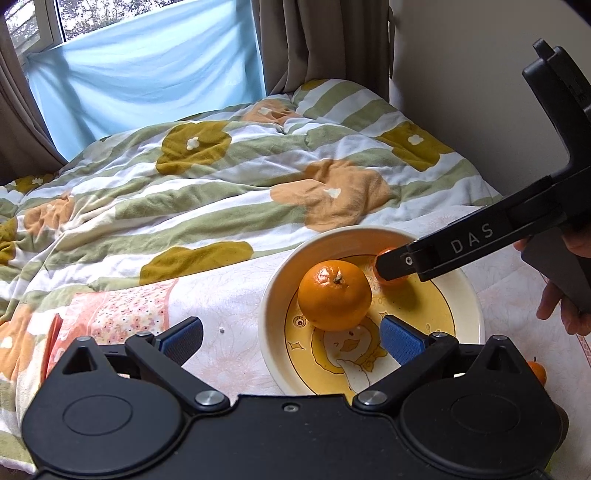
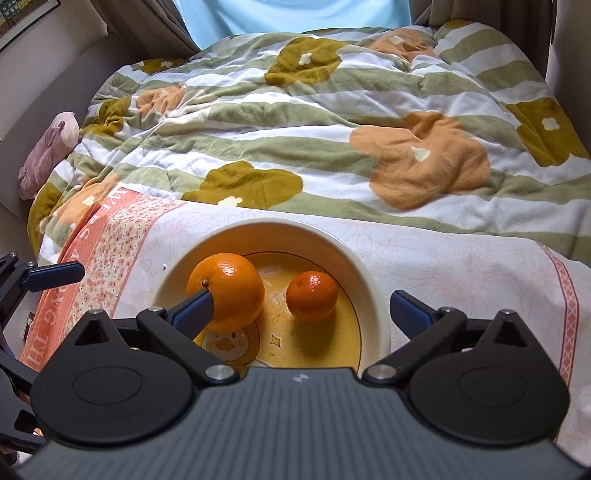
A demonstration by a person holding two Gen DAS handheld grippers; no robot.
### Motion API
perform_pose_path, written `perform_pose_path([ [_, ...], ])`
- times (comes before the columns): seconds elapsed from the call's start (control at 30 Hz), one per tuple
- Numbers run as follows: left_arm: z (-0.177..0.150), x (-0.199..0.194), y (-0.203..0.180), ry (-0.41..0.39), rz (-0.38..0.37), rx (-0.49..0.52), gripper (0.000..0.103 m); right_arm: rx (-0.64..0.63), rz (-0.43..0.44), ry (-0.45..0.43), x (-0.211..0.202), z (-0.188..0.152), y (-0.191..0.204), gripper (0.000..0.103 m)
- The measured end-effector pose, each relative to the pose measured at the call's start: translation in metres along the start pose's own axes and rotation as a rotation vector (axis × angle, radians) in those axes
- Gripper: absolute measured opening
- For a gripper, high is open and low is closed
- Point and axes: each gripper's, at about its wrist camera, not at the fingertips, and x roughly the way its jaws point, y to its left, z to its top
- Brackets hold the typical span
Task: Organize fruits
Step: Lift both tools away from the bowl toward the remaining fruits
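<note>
small orange (image 1: 397,282) half behind right gripper (image 1: 393,264) arm; another fruit (image 1: 537,371) mostly hidden by left gripper (image 1: 291,338) body

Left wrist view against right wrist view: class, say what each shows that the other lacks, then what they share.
Only the left wrist view: a window, a third orange fruit at the right edge, outside the bowl. Only the right: a plush toy. Both: the bowl, large orange, small orange, quilt.
</note>
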Motion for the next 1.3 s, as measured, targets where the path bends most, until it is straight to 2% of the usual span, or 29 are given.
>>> perform_pose_path([
  [0.2, 0.005, -0.020, -0.002, -0.056, 0.028, -0.025, 0.103, -0.010, -0.012, -0.003, -0.027, 0.002, -0.001, 0.103],
  [0.43, 0.007, -0.049, -0.001, -0.120, 0.081, -0.058, 0.103, -0.060, -0.014, -0.065, -0.071, 0.000, 0.010, 0.103],
  [0.67, -0.002, -0.083, 0.004, -0.141, 0.126, -0.104, 0.103, -0.113, -0.010, -0.135, -0.107, -0.011, 0.026, 0.103],
  [0.87, -0.022, -0.107, 0.009, -0.141, 0.134, -0.094, 0.103, -0.060, 0.014, -0.179, -0.128, -0.033, 0.040, 0.103],
  [1.1, -0.044, -0.125, 0.019, -0.153, 0.073, -0.060, 0.102, -0.020, -0.015, -0.202, -0.147, -0.071, 0.065, 0.103],
  [1.3, -0.067, -0.129, 0.031, -0.133, -0.008, -0.015, 0.100, 0.082, -0.068, -0.196, -0.148, -0.105, 0.082, 0.103],
])
